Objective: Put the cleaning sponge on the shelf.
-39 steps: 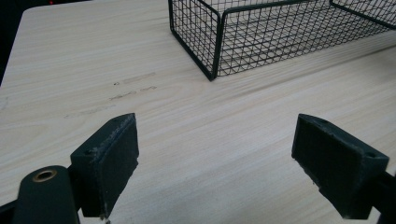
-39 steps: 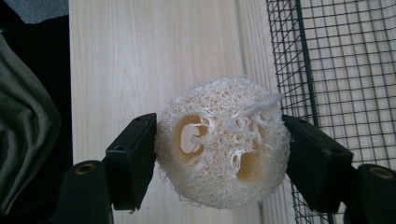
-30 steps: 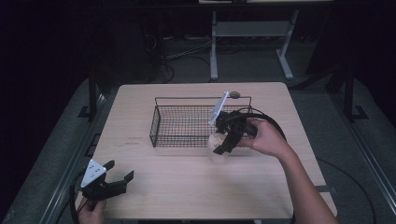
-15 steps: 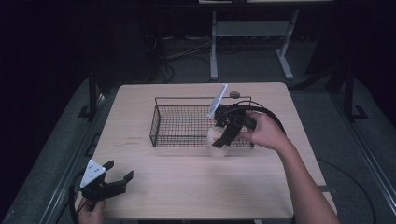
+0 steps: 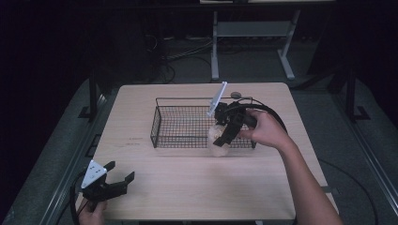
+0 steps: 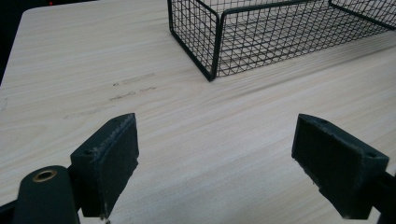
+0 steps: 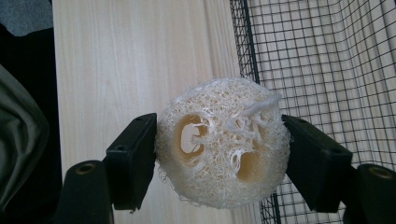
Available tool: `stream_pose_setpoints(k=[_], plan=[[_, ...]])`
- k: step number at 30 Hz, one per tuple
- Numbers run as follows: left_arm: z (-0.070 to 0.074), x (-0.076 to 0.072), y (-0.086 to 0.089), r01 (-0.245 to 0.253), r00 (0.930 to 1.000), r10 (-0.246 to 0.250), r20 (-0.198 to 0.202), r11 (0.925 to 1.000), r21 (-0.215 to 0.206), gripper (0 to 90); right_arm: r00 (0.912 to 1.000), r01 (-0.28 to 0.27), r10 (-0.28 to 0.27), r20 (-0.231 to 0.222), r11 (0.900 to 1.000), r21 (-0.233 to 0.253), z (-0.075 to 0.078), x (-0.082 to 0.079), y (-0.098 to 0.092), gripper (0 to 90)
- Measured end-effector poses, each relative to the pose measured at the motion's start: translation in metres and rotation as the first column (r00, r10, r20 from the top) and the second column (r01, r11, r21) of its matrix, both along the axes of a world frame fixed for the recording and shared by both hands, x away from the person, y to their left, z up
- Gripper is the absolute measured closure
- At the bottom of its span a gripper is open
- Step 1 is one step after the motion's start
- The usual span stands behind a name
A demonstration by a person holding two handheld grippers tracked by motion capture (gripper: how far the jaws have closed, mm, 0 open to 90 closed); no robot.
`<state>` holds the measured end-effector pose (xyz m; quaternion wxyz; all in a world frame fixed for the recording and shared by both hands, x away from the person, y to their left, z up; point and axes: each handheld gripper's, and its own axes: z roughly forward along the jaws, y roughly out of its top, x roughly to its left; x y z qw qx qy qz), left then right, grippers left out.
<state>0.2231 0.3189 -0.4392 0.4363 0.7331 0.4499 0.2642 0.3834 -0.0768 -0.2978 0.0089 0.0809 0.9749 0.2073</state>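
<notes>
Two black jaws of the right gripper (image 7: 219, 154) clamp a pale loofah slice (image 7: 220, 145) by its rim, likely light, springy and crushable, above the wire basket's (image 5: 157, 127) five-o'clock edge, while the left gripper (image 5: 111, 182) rests spread wide at the table's (image 5: 197, 187) seven o'clock.

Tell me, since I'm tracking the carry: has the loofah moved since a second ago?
Yes. The loofah, in the right gripper, has shifted slightly toward the wire basket front wall.

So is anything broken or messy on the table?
Nothing stands out. The wire basket sits flat and whole on the table, and the loofah sponge is held neatly by the right gripper. Its holes look natural, not torn.
</notes>
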Motion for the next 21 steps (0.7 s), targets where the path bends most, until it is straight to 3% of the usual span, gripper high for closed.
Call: stream_pose_setpoints(k=[21], plan=[[0.001, 0.0, 0.0, 0.001, 1.0, -0.001, 0.001, 1.0, 0.0, 13.9, 0.9993, 0.034, -0.035, 0.016, 0.999, 0.005, 0.018, 0.018, -0.003, 29.3]])
